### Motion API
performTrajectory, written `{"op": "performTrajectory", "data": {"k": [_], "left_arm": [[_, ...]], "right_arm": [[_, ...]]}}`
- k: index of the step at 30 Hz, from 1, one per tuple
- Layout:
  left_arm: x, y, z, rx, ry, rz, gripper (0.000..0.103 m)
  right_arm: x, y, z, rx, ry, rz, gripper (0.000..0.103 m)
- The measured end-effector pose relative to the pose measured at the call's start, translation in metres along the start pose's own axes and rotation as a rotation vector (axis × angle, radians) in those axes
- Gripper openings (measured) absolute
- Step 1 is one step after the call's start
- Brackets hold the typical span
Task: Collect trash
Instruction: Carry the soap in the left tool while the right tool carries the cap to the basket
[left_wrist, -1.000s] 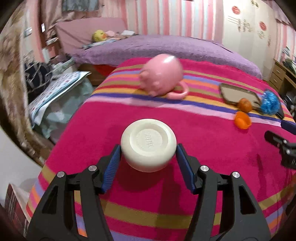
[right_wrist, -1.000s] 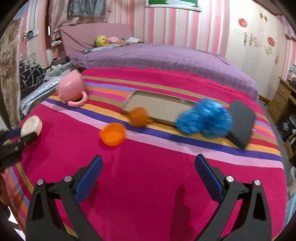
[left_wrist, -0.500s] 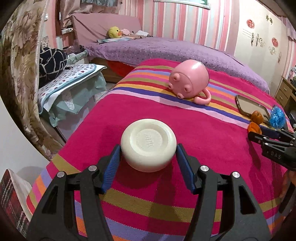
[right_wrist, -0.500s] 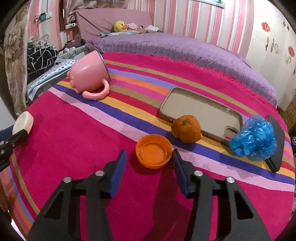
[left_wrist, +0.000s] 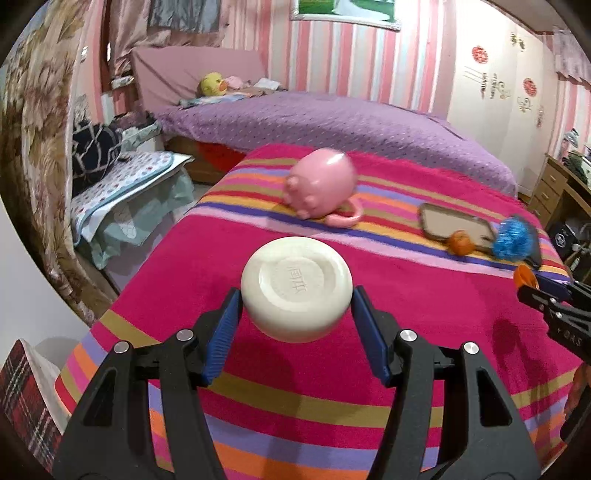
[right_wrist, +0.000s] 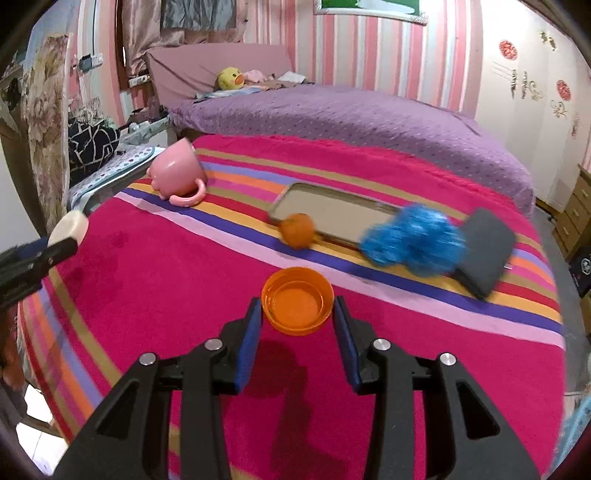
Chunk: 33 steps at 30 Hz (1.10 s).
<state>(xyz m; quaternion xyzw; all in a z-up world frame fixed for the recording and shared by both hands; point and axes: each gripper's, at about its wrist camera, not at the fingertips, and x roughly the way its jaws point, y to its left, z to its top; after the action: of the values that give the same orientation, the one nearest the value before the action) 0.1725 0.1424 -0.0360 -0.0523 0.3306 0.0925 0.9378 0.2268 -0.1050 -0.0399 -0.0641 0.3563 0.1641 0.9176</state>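
My left gripper (left_wrist: 296, 308) is shut on a round cream-white lid (left_wrist: 296, 288) and holds it above the striped pink bedspread (left_wrist: 280, 391). My right gripper (right_wrist: 297, 314) is shut on an orange cap (right_wrist: 296, 301), open side up, lifted off the spread. The cap also shows at the right edge of the left wrist view (left_wrist: 523, 276). The white lid shows at the left of the right wrist view (right_wrist: 70, 229). A crumpled blue wrapper (right_wrist: 413, 240) and a small orange fruit (right_wrist: 297, 230) lie on the spread beyond the cap.
A pink pig mug (right_wrist: 177, 175) lies on its side at the far left of the spread. A tan phone case (right_wrist: 332, 210) and a dark flat pad (right_wrist: 485, 253) lie behind the fruit and wrapper. A purple bed (right_wrist: 351, 114) stands behind. A dresser (left_wrist: 554, 188) is at the right.
My right gripper has closed on the orange cap and lifted it off the spread. My left gripper keeps the white lid and has swung, with the view shifted a little.
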Motion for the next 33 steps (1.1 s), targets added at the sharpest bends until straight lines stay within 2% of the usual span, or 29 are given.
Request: {"op": "performTrajectory", "data": {"k": [8, 13, 24, 33], "left_arm": [[-0.035, -0.058, 0.003, 0.063, -0.039, -0.064, 0.059], [-0.054, -0.092, -0.005, 0.12, -0.054, -0.087, 0.059], [-0.081, -0.143, -0.013, 0.115, -0.059, -0.135, 0.059], [-0.089, -0.186, -0.024, 0.119, -0.083, -0.143, 0.059]], "right_arm": [[-0.076, -0.058, -0.03, 0.059, -0.075, -0.083, 0.039], [-0.109, -0.091, -0.051, 0.1, -0.097, -0.139, 0.039], [-0.143, -0.145, -0.085, 0.178, -0.137, -0.206, 0.039], [-0.156, -0.176, -0.099, 0.215, -0.151, -0.213, 0.039]]}}
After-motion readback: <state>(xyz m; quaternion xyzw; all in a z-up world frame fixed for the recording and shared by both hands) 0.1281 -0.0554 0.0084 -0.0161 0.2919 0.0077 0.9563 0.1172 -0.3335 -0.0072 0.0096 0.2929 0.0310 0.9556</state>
